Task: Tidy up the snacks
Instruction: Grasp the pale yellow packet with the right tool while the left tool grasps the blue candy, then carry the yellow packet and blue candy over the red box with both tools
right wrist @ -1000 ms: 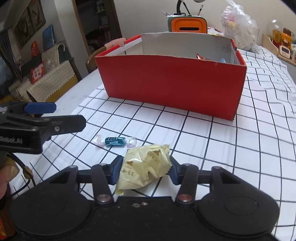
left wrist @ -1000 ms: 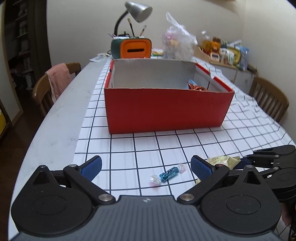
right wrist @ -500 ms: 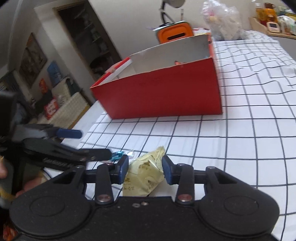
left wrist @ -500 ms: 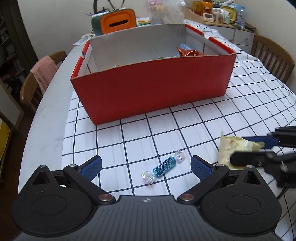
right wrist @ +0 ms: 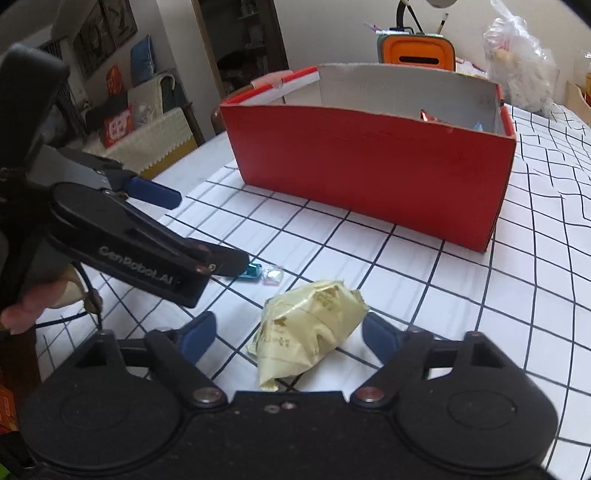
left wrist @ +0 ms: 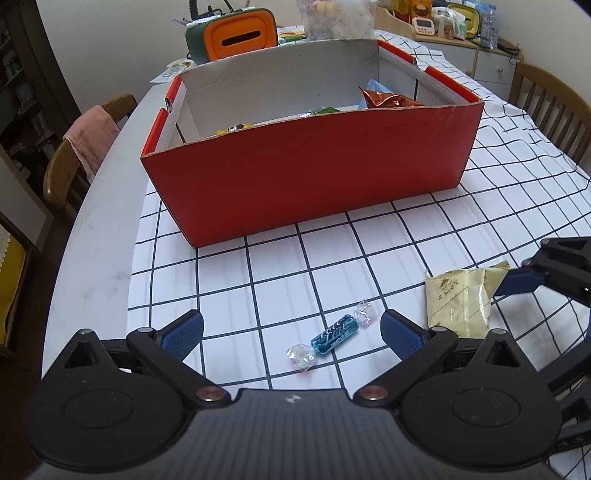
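Note:
A blue wrapped candy [left wrist: 331, 338] lies on the checked tablecloth between the open fingers of my left gripper [left wrist: 291, 330]; it also shows in the right wrist view [right wrist: 258, 272]. A pale yellow snack packet [right wrist: 308, 330] lies on the cloth between the wide-open fingers of my right gripper [right wrist: 286, 334], which do not touch it; the packet also shows in the left wrist view [left wrist: 461, 301]. The red box [left wrist: 314, 173] stands behind, holding several snacks. The left gripper [right wrist: 201, 230] is seen from the side in the right wrist view.
An orange and green container [left wrist: 231, 35] and a clear plastic bag [right wrist: 521, 61] stand behind the box. Wooden chairs [left wrist: 88, 147] stand at the table's left and right sides. A shelf with packaged goods [left wrist: 443, 18] is at the back right.
My right gripper has opened and let go of the yellow packet, which now lies on the cloth. My left gripper has risen and tilted down over the blue candy.

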### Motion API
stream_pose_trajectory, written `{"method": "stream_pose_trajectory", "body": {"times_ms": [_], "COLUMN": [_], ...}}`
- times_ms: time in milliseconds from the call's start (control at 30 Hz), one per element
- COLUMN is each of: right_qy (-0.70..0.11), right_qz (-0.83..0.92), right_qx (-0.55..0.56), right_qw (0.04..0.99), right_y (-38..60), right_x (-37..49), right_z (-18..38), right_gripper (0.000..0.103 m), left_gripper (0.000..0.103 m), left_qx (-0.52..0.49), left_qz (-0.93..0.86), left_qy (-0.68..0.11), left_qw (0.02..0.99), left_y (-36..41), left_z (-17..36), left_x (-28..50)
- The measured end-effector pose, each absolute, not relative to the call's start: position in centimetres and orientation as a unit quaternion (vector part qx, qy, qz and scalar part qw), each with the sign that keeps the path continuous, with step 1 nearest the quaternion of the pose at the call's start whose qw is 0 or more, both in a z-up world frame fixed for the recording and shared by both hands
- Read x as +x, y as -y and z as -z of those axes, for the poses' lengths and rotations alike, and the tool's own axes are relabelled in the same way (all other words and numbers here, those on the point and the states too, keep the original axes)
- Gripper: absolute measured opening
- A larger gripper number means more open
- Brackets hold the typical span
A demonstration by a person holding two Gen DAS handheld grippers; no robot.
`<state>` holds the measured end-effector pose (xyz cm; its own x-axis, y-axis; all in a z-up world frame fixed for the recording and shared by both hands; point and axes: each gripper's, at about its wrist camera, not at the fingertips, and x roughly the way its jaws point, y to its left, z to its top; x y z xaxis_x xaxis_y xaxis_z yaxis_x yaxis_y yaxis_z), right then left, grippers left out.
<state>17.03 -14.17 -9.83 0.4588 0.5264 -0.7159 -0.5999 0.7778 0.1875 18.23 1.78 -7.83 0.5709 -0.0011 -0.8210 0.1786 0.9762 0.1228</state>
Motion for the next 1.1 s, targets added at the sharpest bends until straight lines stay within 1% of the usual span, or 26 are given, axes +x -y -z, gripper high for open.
{"method": "stream_pose_trajectory", "body": {"times_ms": [67,100,133,167,267,333,433,500,633,700,733,800,833,900,933,1000,1067,1100], "right_qy": [-0.414,-0.418,-0.420,-0.421,-0.419,-0.414,-0.402,-0.396,-0.388,-0.385,-0.384,-0.382,-0.380,-0.377,-0.375,-0.375,-0.375,-0.375], "right_qz": [-0.328,-0.326,-0.320,-0.319,-0.320,-0.317,-0.311,-0.310,-0.311,-0.311,-0.312,-0.311,-0.311,-0.311,-0.311,-0.311,-0.309,-0.309], "right_qx": [-0.052,-0.058,-0.066,-0.066,-0.059,-0.049,-0.033,-0.018,0.001,0.009,0.013,0.019,0.021,0.027,0.030,0.034,0.037,0.039], "right_qw": [0.847,0.846,0.847,0.846,0.848,0.852,0.861,0.864,0.868,0.869,0.869,0.870,0.871,0.872,0.873,0.873,0.873,0.873], "right_y": [13.8,13.6,13.5,13.6,14.1,14.8,16.3,17.7,19.7,20.3,20.6,21.1,21.2,21.4,21.5,21.6,21.6,21.6], "right_x": [17.4,17.5,17.5,17.5,17.3,17.1,16.9,16.7,16.0,15.7,15.7,15.6,15.7,15.9,16.0,16.1,16.2,16.2], "right_z": [10.2,10.4,10.5,10.5,10.3,9.9,8.9,8.1,7.2,7.0,6.9,6.7,6.7,6.6,6.6,6.7,6.8,6.9], "right_gripper": [0.064,0.059,0.051,0.048,0.044,0.044,0.044,0.044,0.044,0.044,0.044,0.044,0.044,0.044,0.044,0.044,0.044,0.044], "left_gripper": [0.103,0.102,0.102,0.102,0.102,0.102,0.097,0.089,0.078,0.067,0.064,0.050,0.046,0.031,0.029,0.017,0.012,0.012], "left_qx": [0.099,0.101,0.104,0.107,0.121,0.133,0.158,0.171,0.172,0.161,0.154,0.142,0.138,0.130,0.127,0.119,0.107,0.106], "left_qz": [0.052,0.054,0.055,0.057,0.067,0.076,0.096,0.108,0.128,0.139,0.146,0.158,0.163,0.170,0.170,0.168,0.163,0.159], "left_qy": [-0.460,-0.459,-0.459,-0.459,-0.464,-0.468,-0.471,-0.478,-0.493,-0.497,-0.500,-0.506,-0.507,-0.509,-0.508,-0.505,-0.504,-0.501], "left_qw": [0.881,0.881,0.881,0.880,0.875,0.870,0.862,0.855,0.844,0.842,0.840,0.836,0.835,0.834,0.835,0.838,0.841,0.844], "left_y": [-1.8,-1.8,-1.8,-1.7,-1.5,-1.2,-0.9,-0.7,-0.7,-0.8,-0.8,-0.9,-0.8,-0.7,-0.5,-0.4,-0.3,-0.2], "left_z": [7.7,7.7,7.7,7.7,7.8,7.9,8.3,8.8,9.9,10.1,10.0,9.9,9.8,9.8,9.7,9.7,9.7,9.7], "left_x": [18.3,18.3,18.4,18.4,18.6,18.9,19.3,19.6,20.3,20.5,20.7,20.8,20.8,20.6,20.5,20.1,19.7,19.4]}}
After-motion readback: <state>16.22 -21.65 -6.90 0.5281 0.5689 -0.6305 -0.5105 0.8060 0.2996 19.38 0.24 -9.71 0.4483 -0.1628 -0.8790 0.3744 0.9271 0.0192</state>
